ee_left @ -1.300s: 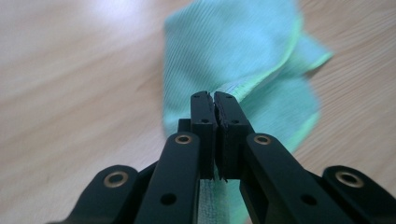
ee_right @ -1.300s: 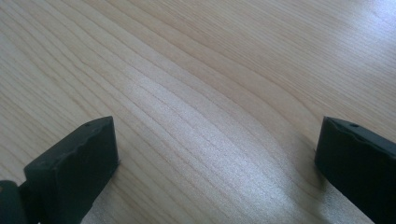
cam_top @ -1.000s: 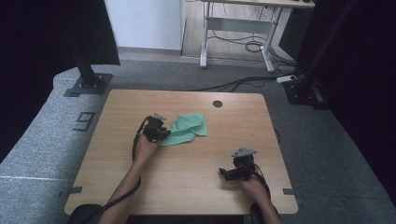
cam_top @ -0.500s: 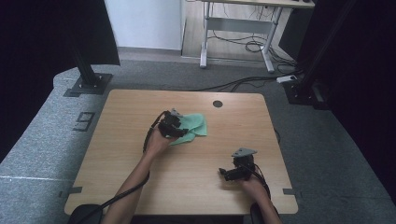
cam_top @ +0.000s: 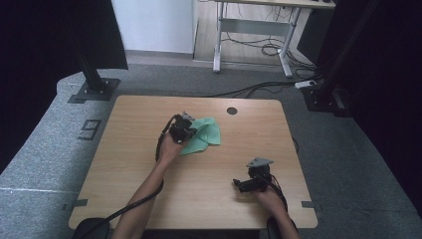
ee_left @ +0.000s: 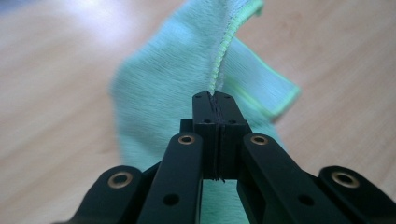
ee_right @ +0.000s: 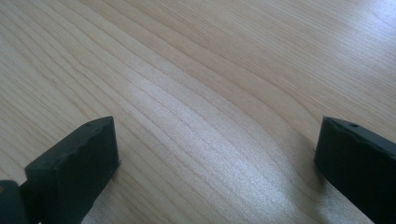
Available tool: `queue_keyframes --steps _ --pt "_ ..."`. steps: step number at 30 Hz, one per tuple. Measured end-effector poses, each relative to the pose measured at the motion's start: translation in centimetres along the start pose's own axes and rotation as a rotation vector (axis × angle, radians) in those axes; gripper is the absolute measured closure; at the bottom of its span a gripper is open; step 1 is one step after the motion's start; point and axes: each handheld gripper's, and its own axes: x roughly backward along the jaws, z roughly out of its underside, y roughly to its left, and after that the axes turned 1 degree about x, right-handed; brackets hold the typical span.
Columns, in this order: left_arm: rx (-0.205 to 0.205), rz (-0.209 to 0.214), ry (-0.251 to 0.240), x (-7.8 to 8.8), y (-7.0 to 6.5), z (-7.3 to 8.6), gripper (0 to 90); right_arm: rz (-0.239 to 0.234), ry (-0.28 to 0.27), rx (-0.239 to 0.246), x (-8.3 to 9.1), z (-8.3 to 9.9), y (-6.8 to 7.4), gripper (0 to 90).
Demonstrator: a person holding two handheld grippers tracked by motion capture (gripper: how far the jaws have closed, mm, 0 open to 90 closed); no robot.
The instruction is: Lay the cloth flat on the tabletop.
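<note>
Now mid-fold – left tongs [ee_left: 215,100] just clamped on stitched hem of green cloth [cam_top: 203,135] at desk [cam_top: 124,164] centre, corner lifted; right tongs [ee_right: 215,154] released, idle near front edge – next, probably carry hem across, lay flat.

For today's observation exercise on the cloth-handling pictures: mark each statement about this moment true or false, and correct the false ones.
1. The left gripper is clamped on the stitched edge of the green cloth. True.
2. The right gripper holds a corner of the cloth. False: its jaws stand wide apart over bare wood, with nothing between them.
3. The cloth lies in the far half of the wooden table, near a dark round hole. True.
4. The two grippers touch each other. False: they are well apart, the right one near the table's front edge.
</note>
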Motion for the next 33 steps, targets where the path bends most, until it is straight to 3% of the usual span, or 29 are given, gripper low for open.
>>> queue_keyframes --steps 1,2,6,9,10,11,16,20,22,26,27,28,30,33 --pt "0.024 -0.024 -0.019 0.7 0.9 0.0 88.4 0.000 -0.001 0.000 0.0 0.0 0.0 0.0" --pt "0.024 -0.024 -0.019 0.7 0.9 0.0 88.4 0.000 -0.001 0.000 0.0 0.0 0.0 0.0" --pt "0.078 -0.087 -0.020 1.3 3.0 1.0 88.2 0.000 -0.001 0.002 0.0 0.0 0.0 0.0" --pt "0.133 -0.123 0.017 1.2 5.0 2.8 87.8 0.000 -0.001 0.002 0.0 0.0 0.0 0.0" --pt "0.133 -0.123 0.017 1.2 5.0 2.8 87.6 0.000 -0.001 0.002 0.0 0.0 0.0 0.0" --pt "0.162 -0.135 0.039 1.1 5.9 3.9 87.1 -0.001 -0.001 -0.001 0.0 0.0 0.0 0.0" --pt "0.185 -0.146 0.081 1.0 7.1 5.9 86.1 -0.001 -0.001 0.000 0.0 0.0 0.0 0.0" --pt "0.184 -0.125 0.103 1.3 7.4 7.7 85.0 0.000 0.000 -0.001 0.0 0.0 0.0 0.0" --pt "0.167 -0.097 0.097 2.0 7.0 9.0 84.7 -0.001 0.000 -0.002 0.0 0.0 0.0 0.0" --pt "0.146 -0.073 0.100 2.8 6.4 9.8 81.4 -0.001 -0.001 -0.001 0.0 0.0 0.0 0.0" --pt "0.144 -0.061 0.091 3.2 6.4 9.9 76.3 0.000 0.000 -0.001 0.0 0.0 0.0 0.0" --pt "0.152 -0.021 0.067 3.7 6.4 9.6 71.7 0.001 0.000 -0.002 0.0 0.0 0.0 0.0" --pt "0.148 -0.008 0.057 3.9 6.3 9.2 60.4 0.002 0.000 -0.003 -0.1 -0.1 0.0 0.0" --pt "0.102 0.046 0.008 3.9 4.9 6.9 45.1 0.005 0.002 -0.005 -0.1 -0.1 0.1 0.0"
